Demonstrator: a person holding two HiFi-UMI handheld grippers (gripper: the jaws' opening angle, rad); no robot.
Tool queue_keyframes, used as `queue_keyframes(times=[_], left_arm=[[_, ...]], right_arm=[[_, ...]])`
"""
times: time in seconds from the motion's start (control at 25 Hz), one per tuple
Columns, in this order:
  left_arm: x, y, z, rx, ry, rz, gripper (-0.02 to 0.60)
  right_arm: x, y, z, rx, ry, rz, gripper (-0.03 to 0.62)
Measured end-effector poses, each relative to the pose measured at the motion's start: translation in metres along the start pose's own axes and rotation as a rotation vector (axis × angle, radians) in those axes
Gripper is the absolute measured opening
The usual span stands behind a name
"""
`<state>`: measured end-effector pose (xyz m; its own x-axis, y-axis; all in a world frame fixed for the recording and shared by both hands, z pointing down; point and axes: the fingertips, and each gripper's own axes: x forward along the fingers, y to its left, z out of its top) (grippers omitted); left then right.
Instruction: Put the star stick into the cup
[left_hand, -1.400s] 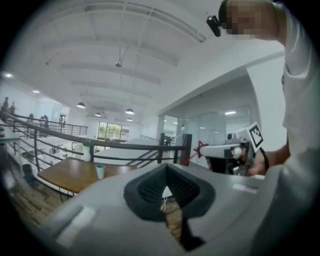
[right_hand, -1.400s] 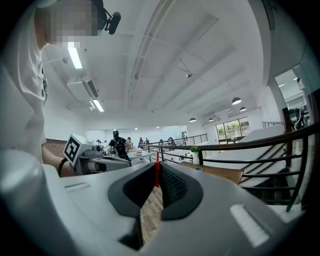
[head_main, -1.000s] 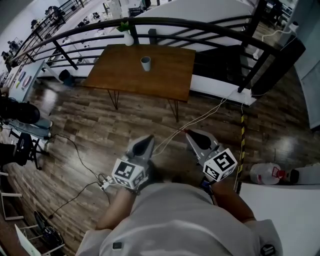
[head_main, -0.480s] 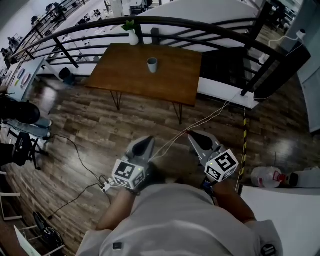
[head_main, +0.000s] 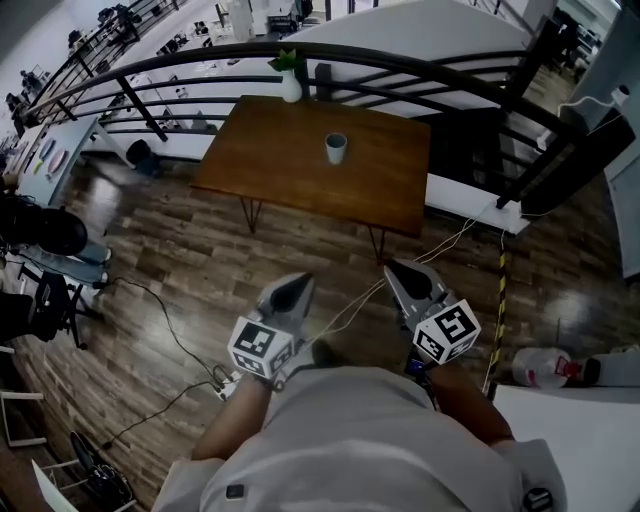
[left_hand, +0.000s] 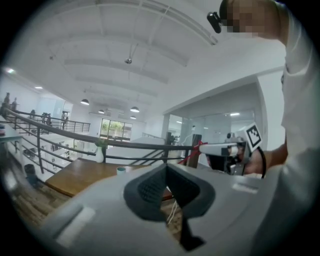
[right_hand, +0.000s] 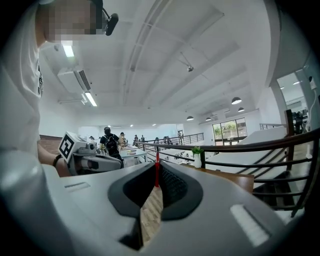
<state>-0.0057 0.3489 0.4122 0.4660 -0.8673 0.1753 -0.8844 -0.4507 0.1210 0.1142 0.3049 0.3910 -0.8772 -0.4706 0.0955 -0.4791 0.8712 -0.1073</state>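
A small pale cup (head_main: 336, 148) stands upright on the wooden table (head_main: 270, 160), also seen as the cup (left_hand: 121, 170) in the left gripper view. My right gripper (head_main: 393, 269) is held in front of my body, shut on a thin red star stick (right_hand: 157, 174) that pokes up from its tips. The stick (left_hand: 196, 150) also shows red at that gripper's nose (left_hand: 202, 148) in the left gripper view. My left gripper (head_main: 299, 282) is beside it, shut with nothing in it. Both are well short of the table, over the wooden floor.
A white vase with a plant (head_main: 291, 86) stands at the table's far edge. A black railing (head_main: 420, 72) curves behind the table. Cables (head_main: 170, 330) trail across the floor, a white jug (head_main: 545, 368) lies at the right, and a striped tape strip (head_main: 499, 300) runs beside it.
The table and cup have shifted right and lower in the head view, closer to me. Both grippers keep the same pose and stay shut.
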Motion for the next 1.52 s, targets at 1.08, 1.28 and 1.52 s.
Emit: queue_keyframes(times=[1.08,1.28,1.52], left_arm=[[-0.010,0.127,0.017,-0.013,-0.049,0.070,0.003],[0.021,0.149,0.017,-0.019,-0.030,0.078,0.003],[0.080,0.172,0.019,-0.013,-0.010,0.073,0.003]], right_arm=[[0.122,-0.006,0.005,0.006,0.027,0.055,0.025],[0.143,-0.039,0.002,0.019,0.036,0.062,0.025],[0.162,-0.098,0.003,0.024,0.050,0.062,0.025]])
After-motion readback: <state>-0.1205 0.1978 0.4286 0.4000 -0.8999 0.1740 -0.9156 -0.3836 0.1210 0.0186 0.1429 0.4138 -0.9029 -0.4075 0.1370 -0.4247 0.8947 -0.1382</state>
